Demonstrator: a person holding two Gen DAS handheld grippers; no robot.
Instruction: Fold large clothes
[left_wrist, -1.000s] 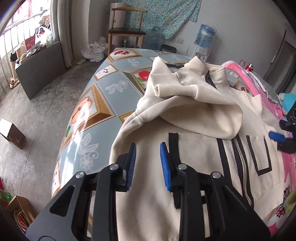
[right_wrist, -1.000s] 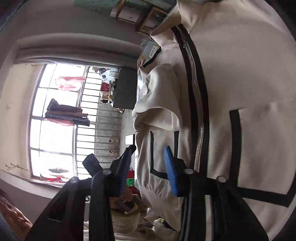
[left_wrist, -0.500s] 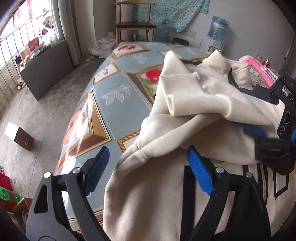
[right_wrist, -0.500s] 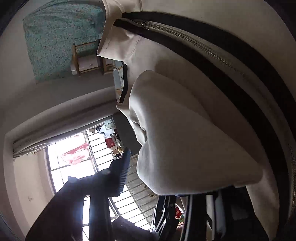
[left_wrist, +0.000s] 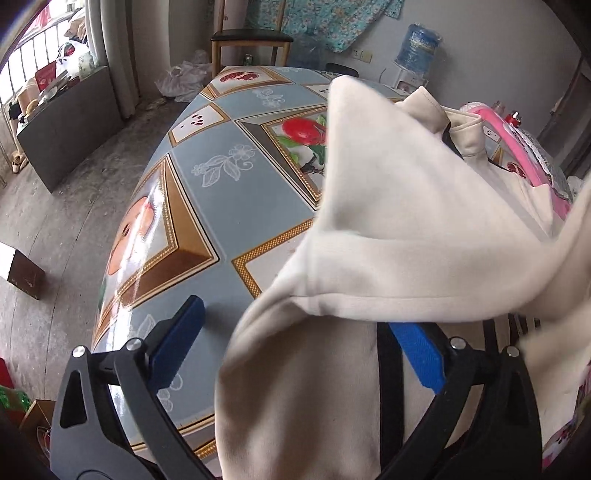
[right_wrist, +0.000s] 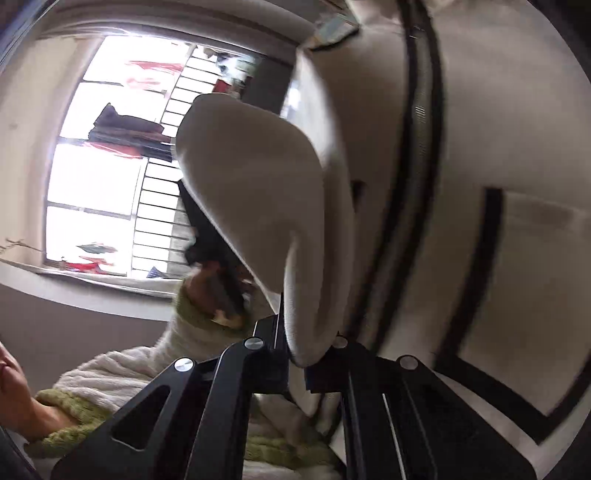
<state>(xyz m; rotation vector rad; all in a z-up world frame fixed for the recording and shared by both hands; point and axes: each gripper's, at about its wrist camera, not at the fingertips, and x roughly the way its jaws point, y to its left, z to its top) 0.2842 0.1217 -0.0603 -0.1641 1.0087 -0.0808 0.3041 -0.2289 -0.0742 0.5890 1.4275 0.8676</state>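
Cream jacket (left_wrist: 406, 229) with black trim lies on a grey-blue tablecloth (left_wrist: 236, 192) patterned with gold-framed fruit.

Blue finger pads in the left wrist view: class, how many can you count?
2. One blue pad stands over the patterned table; the other lies partly under the cream jacket.

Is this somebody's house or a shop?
Most likely a home. A cream jacket lies on a table with a picture tablecloth, a wooden chair and water jug stand by the wall, and laundry hangs outside the window.
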